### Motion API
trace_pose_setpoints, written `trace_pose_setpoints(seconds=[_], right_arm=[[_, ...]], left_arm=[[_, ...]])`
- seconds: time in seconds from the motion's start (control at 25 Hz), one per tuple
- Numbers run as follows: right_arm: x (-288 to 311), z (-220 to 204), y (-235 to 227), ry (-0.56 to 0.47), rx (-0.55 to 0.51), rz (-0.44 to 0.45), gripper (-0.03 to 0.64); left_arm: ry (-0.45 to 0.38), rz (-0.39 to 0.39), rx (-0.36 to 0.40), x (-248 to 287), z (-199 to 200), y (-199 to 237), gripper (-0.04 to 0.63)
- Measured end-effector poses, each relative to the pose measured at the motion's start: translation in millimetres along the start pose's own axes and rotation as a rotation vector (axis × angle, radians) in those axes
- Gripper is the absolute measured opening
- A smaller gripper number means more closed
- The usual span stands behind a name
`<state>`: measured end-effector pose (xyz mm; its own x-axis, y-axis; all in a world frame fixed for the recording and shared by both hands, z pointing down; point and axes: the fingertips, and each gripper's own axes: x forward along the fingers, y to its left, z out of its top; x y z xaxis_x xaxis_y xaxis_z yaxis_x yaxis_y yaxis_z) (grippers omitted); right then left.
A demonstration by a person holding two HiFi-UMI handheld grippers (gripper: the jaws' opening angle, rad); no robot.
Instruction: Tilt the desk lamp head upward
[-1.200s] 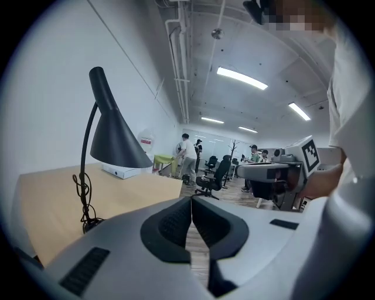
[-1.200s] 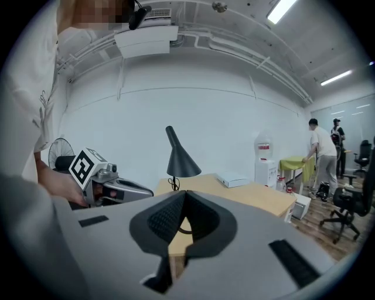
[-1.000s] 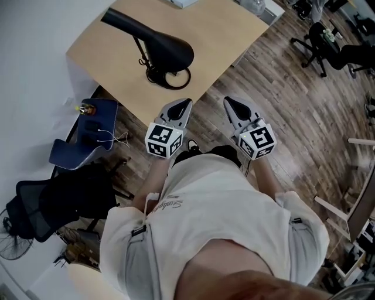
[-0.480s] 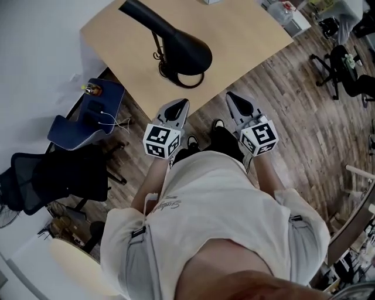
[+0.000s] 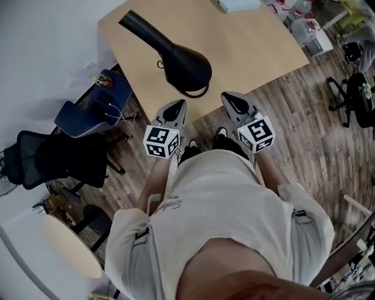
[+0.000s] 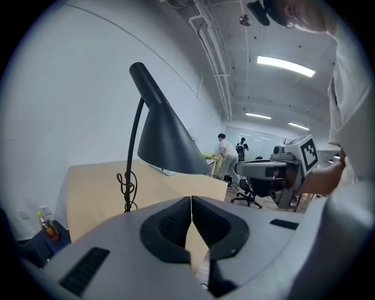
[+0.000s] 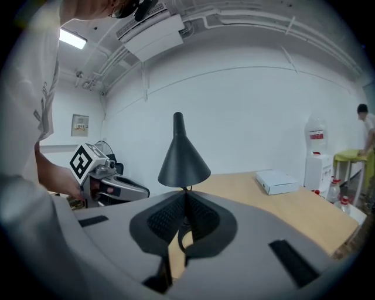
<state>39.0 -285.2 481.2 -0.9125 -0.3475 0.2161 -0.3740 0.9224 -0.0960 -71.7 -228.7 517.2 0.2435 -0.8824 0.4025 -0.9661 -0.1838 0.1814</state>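
Note:
A black desk lamp (image 5: 176, 58) stands on the light wooden desk (image 5: 252, 41), its cone head (image 5: 187, 67) pointing down over its round base. In the left gripper view the lamp (image 6: 161, 135) rises ahead on its thin stem; the right gripper view has the lamp (image 7: 183, 155) straight in front. Both grippers hover short of the desk's near edge, over the floor. My left gripper (image 5: 176, 108) is shut with nothing between the jaws, and its tips (image 6: 191, 202) meet. My right gripper (image 5: 231, 101) is shut and empty too, tips (image 7: 184, 199) pressed together.
A white flat box (image 5: 237, 4) lies at the desk's far side. A blue chair (image 5: 88, 111) and a black office chair (image 5: 55, 158) stand left of the desk. A round stool (image 5: 67, 246) sits at lower left. More office chairs (image 5: 360, 94) stand on the right.
The view has shifted forward: desk and lamp sit lower and closer in the head view. Both grippers stay shut and have come closer to the desk's near edge.

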Motion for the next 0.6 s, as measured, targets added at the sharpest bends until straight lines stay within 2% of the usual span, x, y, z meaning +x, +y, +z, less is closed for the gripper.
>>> trace_pose_setpoints(seconds=[0.16, 0.32, 0.44, 0.6], right_arm=[[13, -7, -5, 0.012, 0.014, 0.065, -0.005], [28, -14, 2, 0.033, 0.025, 0.096, -0.005], [39, -15, 6, 0.046, 0.013, 0.084, -0.005], [44, -13, 5, 0.054, 0.015, 0.024, -0.005]], left_arm=[[0.003, 0.054, 0.001, 12, 2, 6, 0.015], [0.014, 0.077, -0.002, 15, -3, 21, 0.015], [0.033, 0.062, -0.002, 17, -13, 34, 0.015], [0.057, 0.018, 0.015, 25, -23, 44, 0.015]])
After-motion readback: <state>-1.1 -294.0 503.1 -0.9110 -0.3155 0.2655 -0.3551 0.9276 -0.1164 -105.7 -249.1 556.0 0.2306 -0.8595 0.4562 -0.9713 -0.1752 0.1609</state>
